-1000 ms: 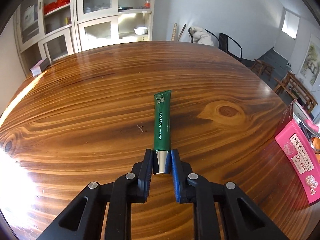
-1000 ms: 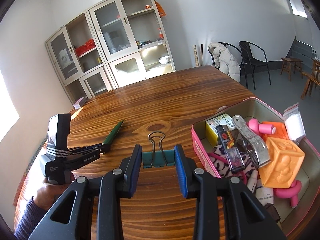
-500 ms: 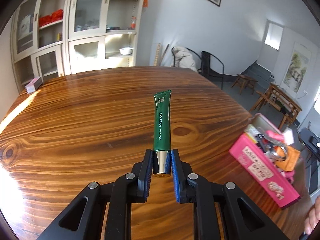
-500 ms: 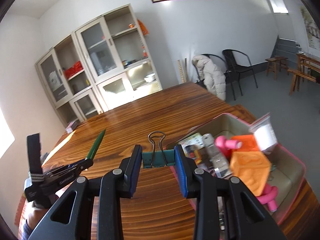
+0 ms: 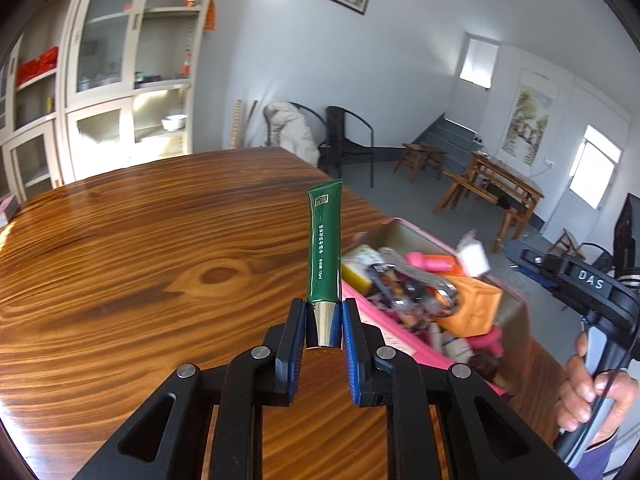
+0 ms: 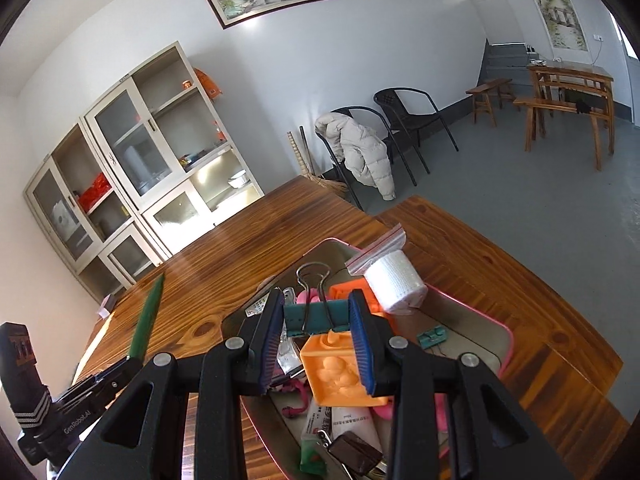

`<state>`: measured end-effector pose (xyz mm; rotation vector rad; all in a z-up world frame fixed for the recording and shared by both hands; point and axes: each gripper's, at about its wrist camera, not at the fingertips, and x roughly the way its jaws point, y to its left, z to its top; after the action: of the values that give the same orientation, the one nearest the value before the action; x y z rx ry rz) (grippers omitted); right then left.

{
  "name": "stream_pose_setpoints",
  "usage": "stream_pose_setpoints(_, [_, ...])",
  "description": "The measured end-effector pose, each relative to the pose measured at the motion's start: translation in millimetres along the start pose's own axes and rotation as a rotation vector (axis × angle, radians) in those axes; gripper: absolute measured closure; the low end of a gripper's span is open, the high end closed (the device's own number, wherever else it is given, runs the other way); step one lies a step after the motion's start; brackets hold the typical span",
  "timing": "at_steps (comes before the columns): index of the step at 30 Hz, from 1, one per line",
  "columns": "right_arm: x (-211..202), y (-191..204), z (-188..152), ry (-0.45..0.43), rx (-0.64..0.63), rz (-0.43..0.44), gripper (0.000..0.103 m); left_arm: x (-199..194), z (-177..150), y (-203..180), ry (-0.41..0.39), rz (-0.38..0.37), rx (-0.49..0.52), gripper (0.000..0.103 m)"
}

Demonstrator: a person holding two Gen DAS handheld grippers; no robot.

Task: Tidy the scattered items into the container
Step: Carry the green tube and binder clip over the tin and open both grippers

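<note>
My left gripper [image 5: 323, 330] is shut on the metallic cap end of a green tube [image 5: 324, 248], which sticks up and forward above the wooden table [image 5: 120, 264]. To its right lies the pink tin [image 5: 400, 224], crowded with small items. My right gripper [image 6: 318, 334] is shut on a teal binder clip [image 6: 316, 316] and hovers over the pink tin [image 6: 472, 310], above an orange block [image 6: 340, 376]. In the right wrist view the green tube [image 6: 147, 320] and the left gripper [image 6: 120, 372] appear at lower left.
Inside the tin lie a bagged white roll [image 6: 394, 276], a metal clip [image 5: 416, 276], tubes and pink pieces. A hand [image 5: 588, 392] grips the right tool's handle. Cabinets [image 5: 120, 92] and black chairs [image 6: 412, 120] stand beyond the table's far edge.
Both grippers have swung right toward the tin while keeping their grips. The tube has lifted off the table. The binder clip now hangs over the tin's contents instead of the bare table.
</note>
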<state>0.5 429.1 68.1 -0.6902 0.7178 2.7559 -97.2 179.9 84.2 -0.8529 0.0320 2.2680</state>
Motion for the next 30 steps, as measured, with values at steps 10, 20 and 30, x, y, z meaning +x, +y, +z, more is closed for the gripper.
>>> stream_pose_setpoints(10, [-9.9, -18.1, -5.4, -0.001, 0.018, -0.037, 0.067, 21.0, -5.6, -63.5, 0.048, -0.126, 0.049, 0.084])
stream_pose_setpoints(20, [-10.0, -36.6, -5.2, 0.009, 0.057, -0.063, 0.066, 46.8, -11.6, -95.5, 0.094, -0.21, 0.047, 0.084])
stream_pose_setpoints(30, [-5.6, -51.4, -7.6, 0.051, 0.115, -0.041, 0.048, 52.7, -16.2, -91.3, 0.104, -0.177, 0.025, 0.019])
